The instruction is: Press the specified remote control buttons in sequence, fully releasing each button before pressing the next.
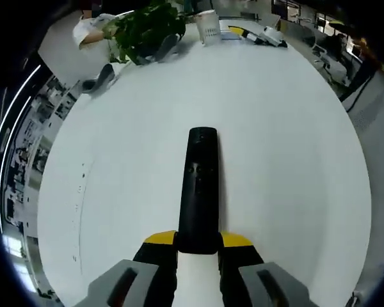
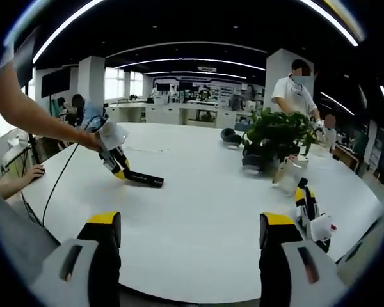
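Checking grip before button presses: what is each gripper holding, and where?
The left gripper clamps the black remote by its near end. The right gripper is open, holding nothing.

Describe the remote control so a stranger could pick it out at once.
Start at the big white table. Near its edge, away from the potted plant, the left gripper clamps one end of the remote control. It is the one long, slim black bar there.

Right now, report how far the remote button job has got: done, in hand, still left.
Done: the left tool is shut on the near end of the long black remote control, holding it out over the white table. In hand: that hold. The right tool is open and well away from the remote. Left: the button presses; nothing visible shows any press made.
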{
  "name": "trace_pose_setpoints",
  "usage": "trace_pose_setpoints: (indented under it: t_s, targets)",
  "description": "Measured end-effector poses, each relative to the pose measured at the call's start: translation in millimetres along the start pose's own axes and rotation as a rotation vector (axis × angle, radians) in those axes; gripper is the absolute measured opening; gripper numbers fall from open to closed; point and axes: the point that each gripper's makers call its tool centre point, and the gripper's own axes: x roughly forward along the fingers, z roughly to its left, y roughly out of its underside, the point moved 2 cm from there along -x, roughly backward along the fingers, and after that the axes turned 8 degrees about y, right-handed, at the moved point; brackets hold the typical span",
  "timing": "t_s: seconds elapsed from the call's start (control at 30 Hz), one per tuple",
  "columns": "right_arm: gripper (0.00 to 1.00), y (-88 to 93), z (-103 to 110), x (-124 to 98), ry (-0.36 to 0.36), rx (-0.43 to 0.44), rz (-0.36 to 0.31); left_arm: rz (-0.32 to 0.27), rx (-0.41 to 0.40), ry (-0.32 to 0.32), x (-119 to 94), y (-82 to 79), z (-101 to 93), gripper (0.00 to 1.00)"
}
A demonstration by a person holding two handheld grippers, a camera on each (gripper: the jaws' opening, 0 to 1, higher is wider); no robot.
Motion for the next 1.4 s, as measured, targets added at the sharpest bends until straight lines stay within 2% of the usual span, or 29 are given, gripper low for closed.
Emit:
trace_pose_setpoints:
  t_s: [0.1,0.43,0.5,0.67,0.7,1.0,1.1,1.17,1.23,1.3,1.37,1.4]
  targets:
    - [0.93,3.2,-1,2,0.011,-0.005,0.019,0.012,0.009,-0.003,1,-1.6,13.3,0.23]
    - [0.91,2.6,-6,2,0.035,0.009,0.019,0.06,0.058,0.014,5,-3.6,52.9,0.23]
    - [0.91,4.0,-7,2,0.041,0.007,0.028,0.053,0.05,0.026,7,-5.2,57.3,0.23]
    - [0.91,5.1,-7,3,0.041,0.007,0.035,0.054,0.048,0.038,16,-4.0,60.4,0.23]
    - [0.91,5.4,-7,3,0.04,0.007,0.037,0.052,0.046,0.056,16,-4.3,58.9,0.23]
    - [0.9,4.7,-4,2,0.024,0.008,0.034,0.023,0.039,0.085,17,-3.5,61.9,0.24]
    - [0.9,3.8,-4,2,0.02,0.008,0.026,0.007,0.037,0.07,17,-2.2,61.3,0.25]
    - [0.91,3.1,-4,2,0.022,0.012,0.023,-0.004,0.028,0.025,16,-3.0,66.7,0.3]
    - [0.91,2.5,-5,1,0.023,0.016,0.018,-0.016,-0.011,-0.02,14,-2.6,71.1,0.36]
    - [0.92,1.7,-7,1,0.038,0.02,0.01,-0.049,-0.101,-0.051,13,0.3,71.9,0.39]
    - [0.93,0.9,-10,0,0.055,0.022,0.003,-0.093,-0.142,-0.113,10,3.5,76.9,0.45]
    - [0.94,0.6,-11,0,0.06,0.025,0.0,-0.123,-0.196,-0.134,8,6.3,78.5,0.5]
